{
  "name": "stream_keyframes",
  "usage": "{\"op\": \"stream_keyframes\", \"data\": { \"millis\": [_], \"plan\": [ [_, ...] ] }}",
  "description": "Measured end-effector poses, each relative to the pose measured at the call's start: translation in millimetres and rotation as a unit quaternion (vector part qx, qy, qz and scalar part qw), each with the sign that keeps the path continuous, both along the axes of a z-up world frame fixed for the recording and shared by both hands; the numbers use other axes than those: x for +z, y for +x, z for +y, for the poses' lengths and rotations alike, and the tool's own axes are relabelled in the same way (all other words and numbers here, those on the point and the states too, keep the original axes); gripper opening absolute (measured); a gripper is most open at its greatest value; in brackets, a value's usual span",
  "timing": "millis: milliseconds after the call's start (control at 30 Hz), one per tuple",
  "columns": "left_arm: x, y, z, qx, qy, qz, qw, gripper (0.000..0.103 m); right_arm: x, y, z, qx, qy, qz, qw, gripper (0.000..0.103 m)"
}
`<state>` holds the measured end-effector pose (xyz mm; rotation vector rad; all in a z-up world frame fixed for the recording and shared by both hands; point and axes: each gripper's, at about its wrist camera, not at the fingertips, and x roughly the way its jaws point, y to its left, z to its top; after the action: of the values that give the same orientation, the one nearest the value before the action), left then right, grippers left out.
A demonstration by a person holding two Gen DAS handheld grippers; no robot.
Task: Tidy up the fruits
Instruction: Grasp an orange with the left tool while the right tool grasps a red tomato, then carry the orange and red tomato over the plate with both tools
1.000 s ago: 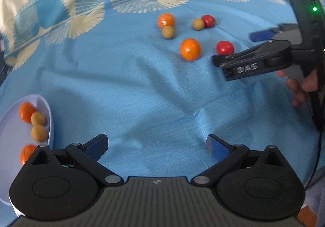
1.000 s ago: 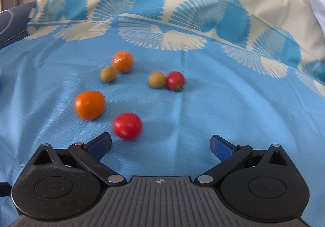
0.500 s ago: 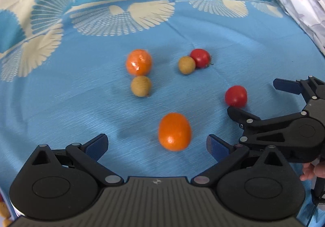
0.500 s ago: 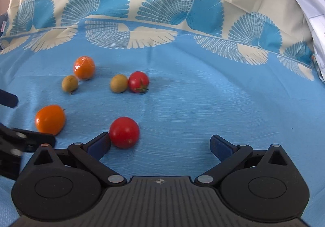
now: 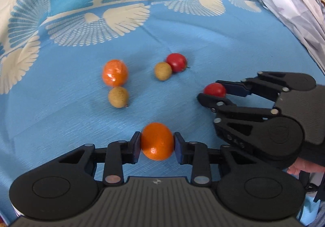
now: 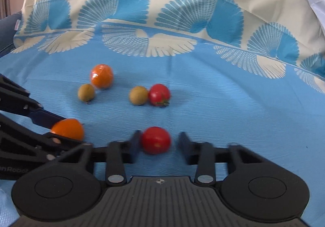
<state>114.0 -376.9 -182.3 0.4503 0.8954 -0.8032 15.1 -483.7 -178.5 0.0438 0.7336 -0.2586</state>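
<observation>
- Our left gripper (image 5: 157,144) is closing, its pads pressed on both sides of an orange fruit (image 5: 157,141) that sits on the blue cloth (image 5: 61,117).
- Our right gripper (image 6: 159,142) is closing around a red tomato (image 6: 156,140); the left pad touches it, with a gap on the right.
- Farther off lie another orange (image 5: 115,73), two brown fruits (image 5: 118,97) and a second tomato (image 5: 176,62).

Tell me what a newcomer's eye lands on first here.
Two black grippers meet over a blue cloth. The left gripper has its jaws closing on an orange fruit; the right gripper is closing around a red tomato. Four more small fruits lie beyond.
</observation>
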Motion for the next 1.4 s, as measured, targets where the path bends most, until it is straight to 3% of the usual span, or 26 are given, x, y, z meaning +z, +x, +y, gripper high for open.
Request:
{"op": "stream_keyframes", "data": {
  "millis": [67,200,300,400,533,600,733,1033,1233,1400],
  "plan": [
    [11.0,0.3,8.0,0.021,0.000,-0.001,0.9998,0.037,3.0,-1.2,-0.1,-0.007,-0.002,-0.003,1.000,0.031],
    [45.4,-4.9,33.7,0.072,0.007,-0.010,0.9973,0.037,21.7,-9.9,-15.0,-0.084,-0.027,-0.034,0.996,0.031],
    [75.3,-14.3,58.6,0.107,0.016,-0.012,0.9941,0.037,47.0,-23.1,-22.9,-0.139,-0.021,-0.059,0.988,0.031],
    [103.9,-27.0,86.8,0.137,0.021,-0.009,0.9903,0.037,79.8,-39.1,-7.5,-0.153,-0.002,-0.085,0.985,0.031],
    [139.5,-48.5,133.1,0.171,0.016,-0.002,0.9851,0.037,118.7,-76.6,44.9,-0.123,0.054,-0.108,0.985,0.031],
    [156.2,-61.8,158.0,0.185,0.007,-0.001,0.9827,0.037,131.7,-99.5,74.7,-0.099,0.096,-0.101,0.985,0.031],
    [187.8,-92.3,207.1,0.202,-0.011,-0.016,0.9793,0.037,151.9,-132.7,139.3,-0.048,0.134,-0.074,0.987,0.031],
    [228.8,-154.8,316.9,0.240,-0.033,-0.029,0.9698,0.037,195.0,-170.7,258.5,0.047,0.111,-0.070,0.990,0.031],
    [230.6,-176.5,366.6,0.282,-0.049,-0.025,0.9578,0.037,218.7,-180.3,303.6,0.099,0.104,-0.080,0.986,0.031],
    [231.3,-178.1,384.7,0.306,-0.054,-0.022,0.9502,0.037,229.8,-181.2,327.3,0.146,0.090,-0.080,0.982,0.031]
  ]
}}
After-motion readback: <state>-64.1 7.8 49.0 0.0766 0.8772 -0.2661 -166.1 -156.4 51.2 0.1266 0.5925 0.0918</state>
